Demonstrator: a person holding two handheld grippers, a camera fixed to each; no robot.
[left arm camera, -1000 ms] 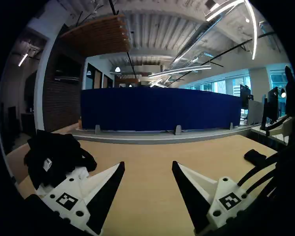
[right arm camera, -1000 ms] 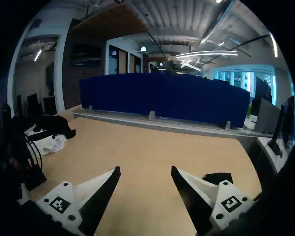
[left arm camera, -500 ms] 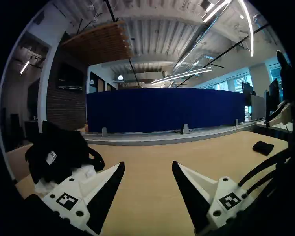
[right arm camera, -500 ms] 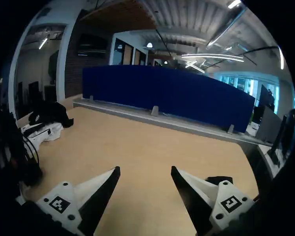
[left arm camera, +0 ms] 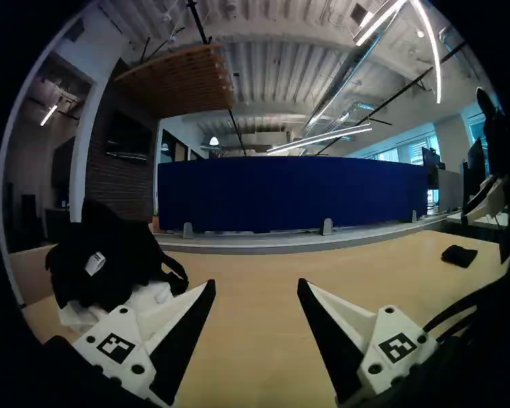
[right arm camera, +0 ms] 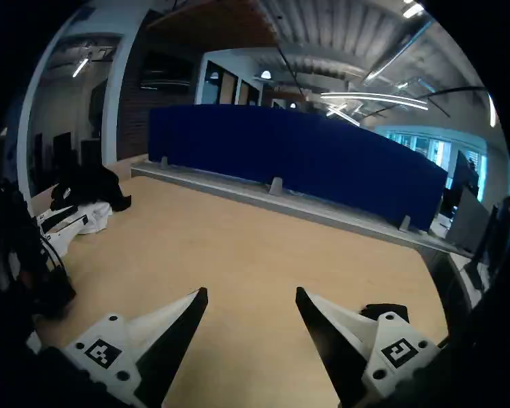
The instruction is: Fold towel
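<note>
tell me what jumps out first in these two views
A long blue partition spans the far edge of the wooden table. A heap of black and white cloth sits at its left, near the left gripper, whose fingers are open, as on the right gripper.

a crumpled black towel (left arm camera: 112, 262) sits in a loose, unfolded heap on the wooden worktop (left arm camera: 268, 272), with a small white tag showing on its front. it lies on top of a rumpled white cloth (left arm camera: 149, 296), touching it. a small folded black cloth (left arm camera: 459, 256) lies flat, well apart from the heap.
</note>
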